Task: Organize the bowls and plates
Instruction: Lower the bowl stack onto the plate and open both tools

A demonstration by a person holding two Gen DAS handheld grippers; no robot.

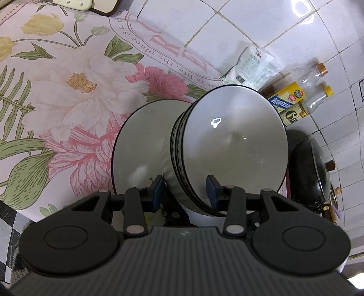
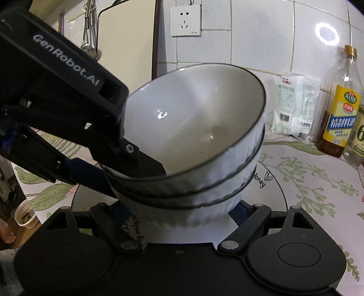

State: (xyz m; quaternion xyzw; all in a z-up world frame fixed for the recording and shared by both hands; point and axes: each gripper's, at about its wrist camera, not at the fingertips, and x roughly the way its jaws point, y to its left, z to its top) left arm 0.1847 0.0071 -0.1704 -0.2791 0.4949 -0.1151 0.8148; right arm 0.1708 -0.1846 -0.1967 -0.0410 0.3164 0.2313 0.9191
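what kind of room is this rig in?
Most likely a home kitchen counter: white tiled wall with a wall socket, cooking oil bottle and other bottles, a lidded wok, and a floral tablecloth under the stacked bowls.

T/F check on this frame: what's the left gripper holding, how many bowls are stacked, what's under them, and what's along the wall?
1. The left gripper is shut on the rim of the bowl stack. True.
2. Only one bowl is held. False: several nested rims show, so it is a stack.
3. A plate lies on the floral tablecloth under the stack. True.
4. The stack is level. False: it is tilted, with its opening turned sideways.
5. The right gripper is shut on a bottle. False: its jaws stand wide beside the base of the stack; the bottles stand by the tiled wall.
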